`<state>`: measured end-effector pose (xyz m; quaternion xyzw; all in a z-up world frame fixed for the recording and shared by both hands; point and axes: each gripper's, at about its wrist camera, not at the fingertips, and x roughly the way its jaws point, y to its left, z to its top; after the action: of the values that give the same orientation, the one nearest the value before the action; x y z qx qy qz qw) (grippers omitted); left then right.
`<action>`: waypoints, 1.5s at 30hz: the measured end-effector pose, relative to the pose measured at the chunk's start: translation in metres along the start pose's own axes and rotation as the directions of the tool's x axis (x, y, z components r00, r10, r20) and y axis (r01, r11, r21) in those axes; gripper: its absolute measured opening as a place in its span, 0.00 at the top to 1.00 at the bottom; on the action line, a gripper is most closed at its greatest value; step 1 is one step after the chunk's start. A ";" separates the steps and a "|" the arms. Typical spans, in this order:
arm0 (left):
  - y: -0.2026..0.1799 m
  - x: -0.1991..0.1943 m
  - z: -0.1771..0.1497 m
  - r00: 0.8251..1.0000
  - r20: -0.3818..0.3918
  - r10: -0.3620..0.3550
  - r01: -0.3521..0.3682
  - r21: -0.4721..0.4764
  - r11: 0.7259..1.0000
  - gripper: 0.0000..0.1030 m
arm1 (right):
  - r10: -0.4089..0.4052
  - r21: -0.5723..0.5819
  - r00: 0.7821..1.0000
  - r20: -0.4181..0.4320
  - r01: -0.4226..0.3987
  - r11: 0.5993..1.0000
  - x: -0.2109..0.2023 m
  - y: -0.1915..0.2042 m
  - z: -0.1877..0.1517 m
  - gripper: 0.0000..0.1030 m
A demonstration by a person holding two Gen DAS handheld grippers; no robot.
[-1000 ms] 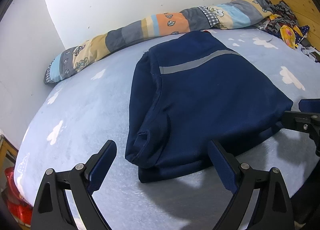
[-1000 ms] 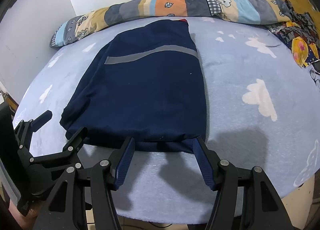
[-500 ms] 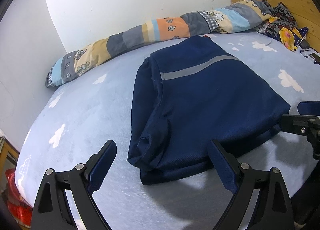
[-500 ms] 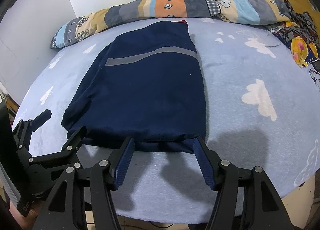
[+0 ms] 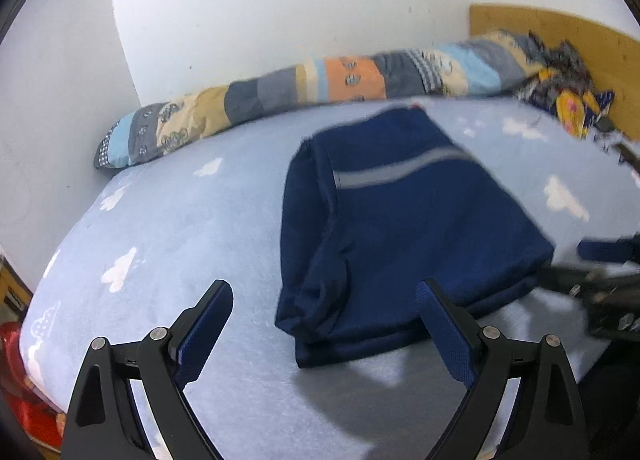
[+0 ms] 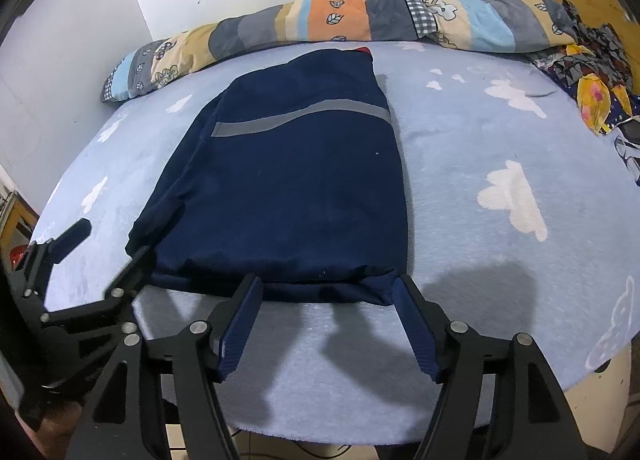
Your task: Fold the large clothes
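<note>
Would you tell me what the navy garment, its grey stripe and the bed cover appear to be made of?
Navy garment: matte soft knit, probably fleece or cotton; it slumps and shows lint specks. Grey stripe: smooth flat tape, possibly reflective. Bed cover: short-pile plush, fuzzy texture.

A home bedroom: a cloud-print bed (image 6: 500, 131), patchwork bolster (image 6: 340, 19) and wooden headboard (image 5: 560, 35) along white walls.

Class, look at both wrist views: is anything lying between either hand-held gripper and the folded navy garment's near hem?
Nothing visible. Only bare blue blanket separates the right hand-held gripper and left hand-held gripper from the navy garment.
</note>
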<state>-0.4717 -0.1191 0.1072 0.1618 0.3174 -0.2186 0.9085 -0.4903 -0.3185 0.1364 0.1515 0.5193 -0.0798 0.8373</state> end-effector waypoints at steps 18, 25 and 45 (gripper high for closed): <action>0.037 -0.048 -0.009 0.989 0.145 0.000 0.016 -0.113 0.993 0.01 | -0.054 -0.089 0.997 0.048 0.058 0.994 -0.010 0.019 -0.003 0.19; 0.041 -0.049 -0.003 0.988 0.156 0.008 0.015 -0.144 0.990 0.01 | -0.065 -0.095 0.997 0.053 0.070 0.993 -0.010 0.020 -0.003 0.19; 0.041 -0.051 0.010 0.991 0.114 0.076 -0.063 -0.116 0.991 0.01 | -0.190 -0.170 0.963 0.193 0.224 0.960 -0.029 0.036 -0.004 0.10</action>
<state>-0.4818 -0.0737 0.1543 0.1083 0.2692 -0.1777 0.9403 -0.4960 -0.2841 0.1665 0.0078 0.4622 -0.1300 0.8772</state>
